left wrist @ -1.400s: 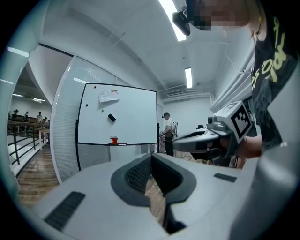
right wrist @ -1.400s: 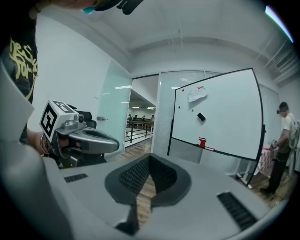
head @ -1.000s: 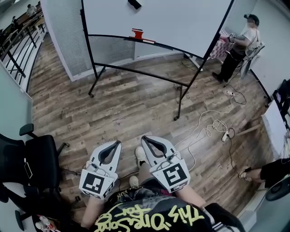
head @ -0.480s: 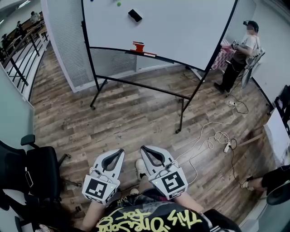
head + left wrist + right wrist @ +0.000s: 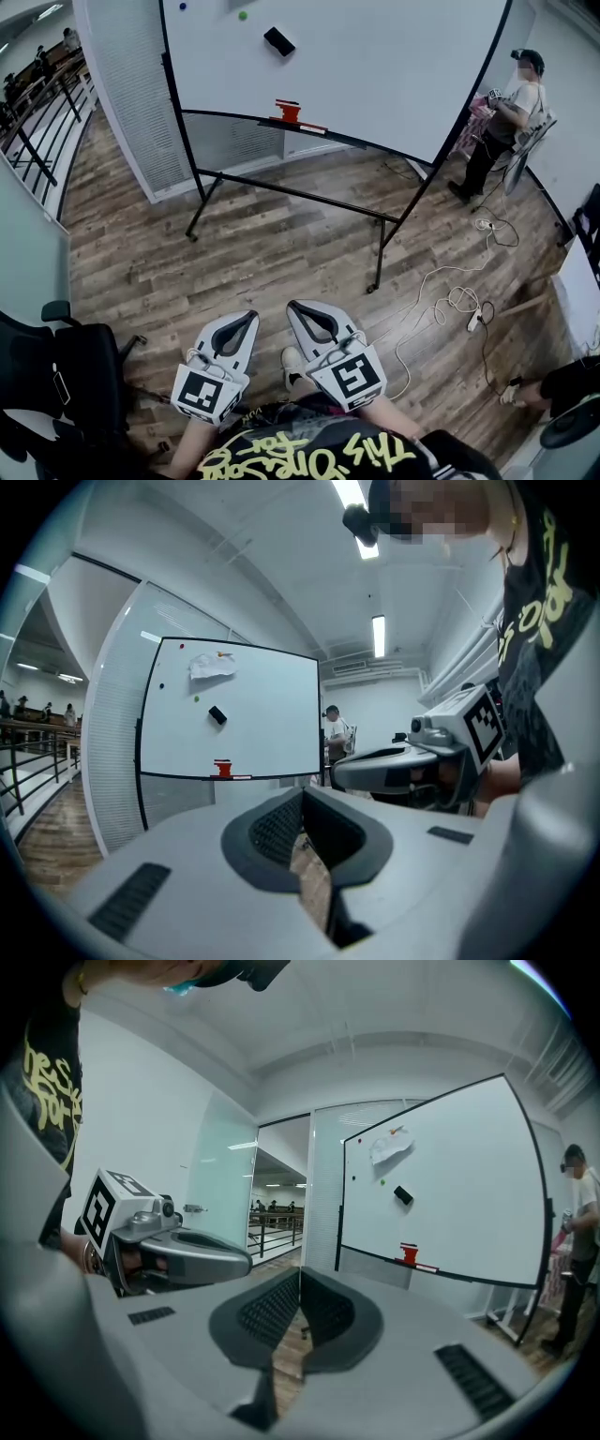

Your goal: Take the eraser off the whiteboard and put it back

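The eraser (image 5: 278, 40), a small black block, sits tilted on the upper part of the whiteboard (image 5: 394, 66), just below a green dot (image 5: 243, 15) and well apart from both grippers; by my judgement nothing of the task is done yet, since the eraser is untouched and the person stands well back across the wooden floor (image 5: 262, 234); the approach, the taking off and the putting back all remain. The left gripper (image 5: 247, 318) and the right gripper (image 5: 293, 307) are held side by side near the body, each with its jaws closed together on nothing. The only holder is the board's tray (image 5: 225, 113); on it stands a red object (image 5: 288, 110) with a thin pale stick (image 5: 314, 127) beside it; what they are I cannot tell.
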Demonstrator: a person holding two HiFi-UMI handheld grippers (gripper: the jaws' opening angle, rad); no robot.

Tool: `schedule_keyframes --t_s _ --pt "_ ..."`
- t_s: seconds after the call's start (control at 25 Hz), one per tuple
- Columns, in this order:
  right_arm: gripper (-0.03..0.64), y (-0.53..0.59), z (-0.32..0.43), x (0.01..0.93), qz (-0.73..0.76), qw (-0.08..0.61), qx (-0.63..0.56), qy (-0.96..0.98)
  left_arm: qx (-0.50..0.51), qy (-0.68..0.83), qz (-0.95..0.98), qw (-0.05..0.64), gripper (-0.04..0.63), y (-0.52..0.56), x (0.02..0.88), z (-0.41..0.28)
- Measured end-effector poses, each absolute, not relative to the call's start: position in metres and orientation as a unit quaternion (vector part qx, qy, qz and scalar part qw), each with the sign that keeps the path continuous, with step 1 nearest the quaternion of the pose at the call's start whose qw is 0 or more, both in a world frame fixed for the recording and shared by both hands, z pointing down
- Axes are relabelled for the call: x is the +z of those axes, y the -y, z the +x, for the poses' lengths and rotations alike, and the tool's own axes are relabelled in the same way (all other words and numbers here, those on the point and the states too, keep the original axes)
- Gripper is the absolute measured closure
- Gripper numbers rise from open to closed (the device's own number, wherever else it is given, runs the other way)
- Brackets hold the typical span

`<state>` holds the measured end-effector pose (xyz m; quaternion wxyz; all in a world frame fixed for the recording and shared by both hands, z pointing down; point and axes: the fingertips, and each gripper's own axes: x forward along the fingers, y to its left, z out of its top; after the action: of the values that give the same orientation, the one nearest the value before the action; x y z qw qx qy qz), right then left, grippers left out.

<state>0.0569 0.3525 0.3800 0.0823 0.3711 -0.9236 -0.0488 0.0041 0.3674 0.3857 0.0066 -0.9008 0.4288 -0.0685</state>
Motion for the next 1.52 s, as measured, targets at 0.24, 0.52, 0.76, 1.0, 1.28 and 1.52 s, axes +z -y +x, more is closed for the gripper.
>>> schedule_keyframes --t_s 0.24,0.52,0.76,1.0,1.28,1.52 --pt "0.607 -0.308 0.057 0.369 0.363 0.074 -0.055 0.927 -0.054 -0.444 -0.895 0.011 0.588 -0.324 0.373 0.003" --pt "0.607 -0.265 0.065 0.372 0.349 0.080 -0.051 0.932 -0.059 -0.453 -0.889 0.017 0.588 -0.281 0.373 0.010" --pt "0.607 -0.232 0.072 0.373 0.335 0.079 -0.054 0.937 -0.049 -0.465 -0.884 0.014 0.588 -0.249 0.371 0.022" --pt "0.607 -0.219 0.069 0.374 0.316 0.081 -0.064 0.943 -0.019 -0.477 -0.879 -0.003 0.588 -0.238 0.367 0.030" --pt "0.607 -0.217 0.071 0.380 0.311 0.087 -0.053 0.945 -0.025 -0.471 -0.882 -0.005 0.588 -0.229 0.372 0.032" --pt "0.607 -0.210 0.073 0.382 0.307 0.087 -0.058 0.946 -0.012 -0.471 -0.882 -0.013 0.588 -0.221 0.370 0.039"
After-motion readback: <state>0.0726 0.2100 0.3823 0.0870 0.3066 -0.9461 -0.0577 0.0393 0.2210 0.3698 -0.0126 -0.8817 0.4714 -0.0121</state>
